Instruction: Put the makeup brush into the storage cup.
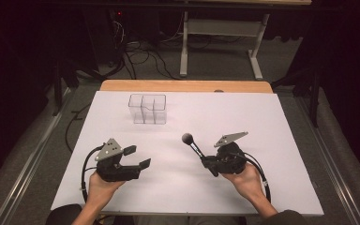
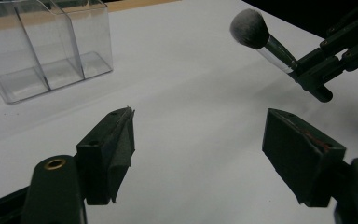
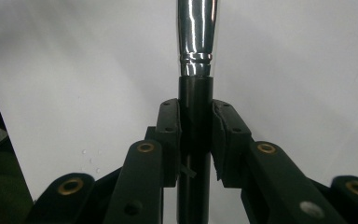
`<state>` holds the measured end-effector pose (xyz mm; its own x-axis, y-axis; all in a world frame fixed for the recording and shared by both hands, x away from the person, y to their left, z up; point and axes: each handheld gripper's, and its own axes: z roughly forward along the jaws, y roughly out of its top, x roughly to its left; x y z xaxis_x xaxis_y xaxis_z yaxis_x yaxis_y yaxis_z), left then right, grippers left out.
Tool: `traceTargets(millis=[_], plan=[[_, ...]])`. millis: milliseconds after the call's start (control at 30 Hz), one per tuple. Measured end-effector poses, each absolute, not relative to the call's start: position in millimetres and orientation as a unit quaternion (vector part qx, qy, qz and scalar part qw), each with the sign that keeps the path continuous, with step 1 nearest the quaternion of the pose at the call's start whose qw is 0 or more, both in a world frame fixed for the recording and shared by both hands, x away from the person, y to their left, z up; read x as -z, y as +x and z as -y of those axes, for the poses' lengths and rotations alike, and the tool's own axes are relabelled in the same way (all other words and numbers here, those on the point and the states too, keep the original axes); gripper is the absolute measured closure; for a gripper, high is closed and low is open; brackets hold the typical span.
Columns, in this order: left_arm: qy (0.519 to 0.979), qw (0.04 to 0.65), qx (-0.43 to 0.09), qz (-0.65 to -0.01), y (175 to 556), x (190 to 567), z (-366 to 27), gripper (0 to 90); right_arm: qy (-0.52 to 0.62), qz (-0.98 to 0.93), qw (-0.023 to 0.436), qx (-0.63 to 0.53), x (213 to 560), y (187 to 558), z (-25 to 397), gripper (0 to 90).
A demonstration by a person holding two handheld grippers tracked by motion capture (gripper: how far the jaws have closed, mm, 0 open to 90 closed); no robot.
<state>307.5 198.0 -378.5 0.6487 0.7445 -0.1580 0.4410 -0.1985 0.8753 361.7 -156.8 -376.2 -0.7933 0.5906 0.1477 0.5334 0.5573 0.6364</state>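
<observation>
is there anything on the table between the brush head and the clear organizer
No. In the high view the stretch between the makeup brush, held by the right gripper, and the clear organizer is bare white table.

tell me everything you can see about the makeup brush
The makeup brush has a rounded, fluffy grey-white head, a shiny silver metal ferrule and a black handle. The right tongs are shut on the black handle just below the ferrule, one pad on each side. It is held off the white table, tilted, head pointing up and toward the clear organiser, apart from it. Nothing else touches it.
</observation>
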Motion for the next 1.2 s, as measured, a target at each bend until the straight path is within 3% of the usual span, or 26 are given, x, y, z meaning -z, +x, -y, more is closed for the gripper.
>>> traceTargets(millis=[1200], plan=[[0.783, 0.506, -0.111, -0.346, 328.9, 362.8, -131.2, 25.7, 0.322, -0.868, 0.051, -0.374, 366.3, 358.6, 160.9, 76.6]])
